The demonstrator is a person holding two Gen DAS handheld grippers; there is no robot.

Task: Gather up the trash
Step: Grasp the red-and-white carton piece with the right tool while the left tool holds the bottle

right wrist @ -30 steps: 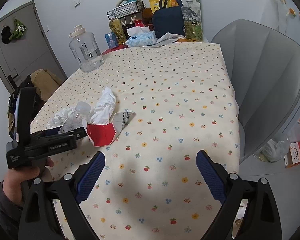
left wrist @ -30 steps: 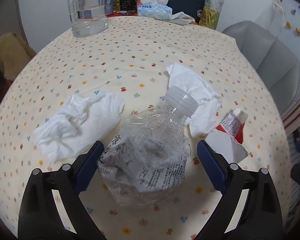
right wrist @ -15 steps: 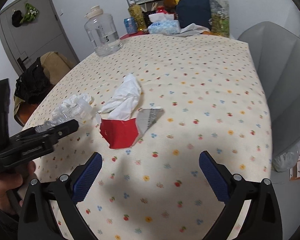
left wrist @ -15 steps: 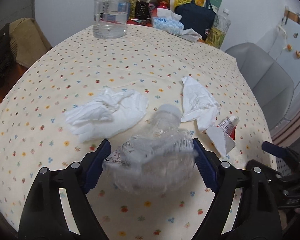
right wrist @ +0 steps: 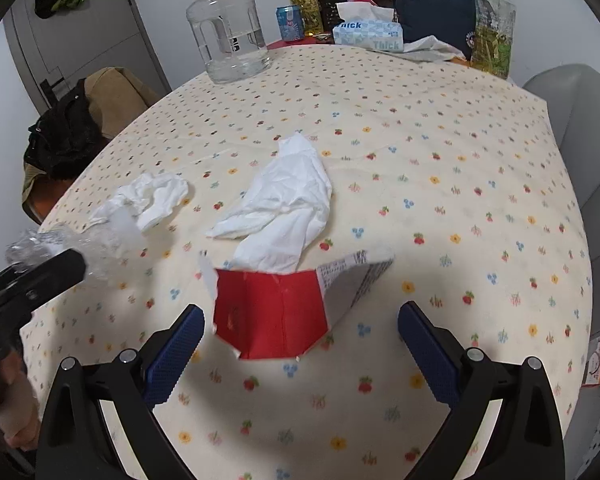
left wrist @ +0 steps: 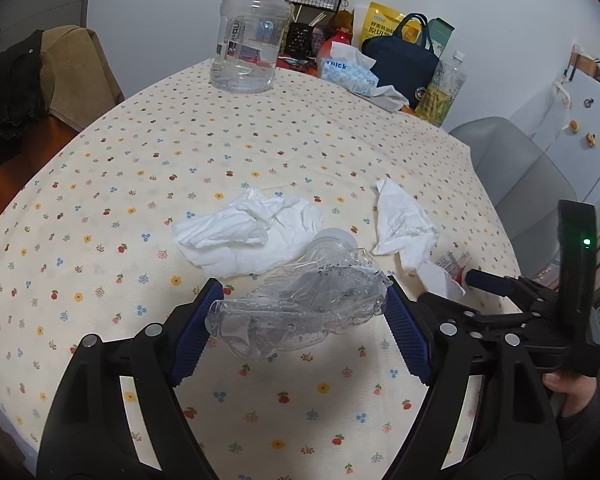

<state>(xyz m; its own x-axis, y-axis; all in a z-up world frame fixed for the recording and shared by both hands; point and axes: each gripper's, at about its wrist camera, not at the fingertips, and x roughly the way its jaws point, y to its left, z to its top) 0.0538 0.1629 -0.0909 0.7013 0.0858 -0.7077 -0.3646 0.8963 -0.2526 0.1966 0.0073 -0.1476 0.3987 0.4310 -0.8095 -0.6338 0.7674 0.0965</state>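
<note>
My left gripper [left wrist: 300, 332] is shut on a crushed clear plastic bottle [left wrist: 300, 304] and holds it above the flowered tablecloth [left wrist: 100, 208]; the bottle also shows at the left of the right wrist view [right wrist: 60, 240]. A crumpled white tissue [left wrist: 248, 236] lies behind it, and a second tissue [left wrist: 404, 220] to the right. My right gripper [right wrist: 298, 352] is open, its fingers either side of a torn red carton [right wrist: 272, 312] on the table. The second tissue [right wrist: 288, 200] lies just beyond the carton, the first tissue [right wrist: 152, 196] further left.
At the table's far end stand a large clear water jug [left wrist: 250, 36], a tissue box [left wrist: 346, 74], a navy bag [left wrist: 404, 64] and a bottle [left wrist: 440, 88]. A grey chair [right wrist: 580, 128] stands at the right. A brown chair with dark clothes [right wrist: 72, 128] stands at the left.
My left gripper has closed on the bottle and lifted it off the table. My right gripper has moved forward and lower toward the red carton.
</note>
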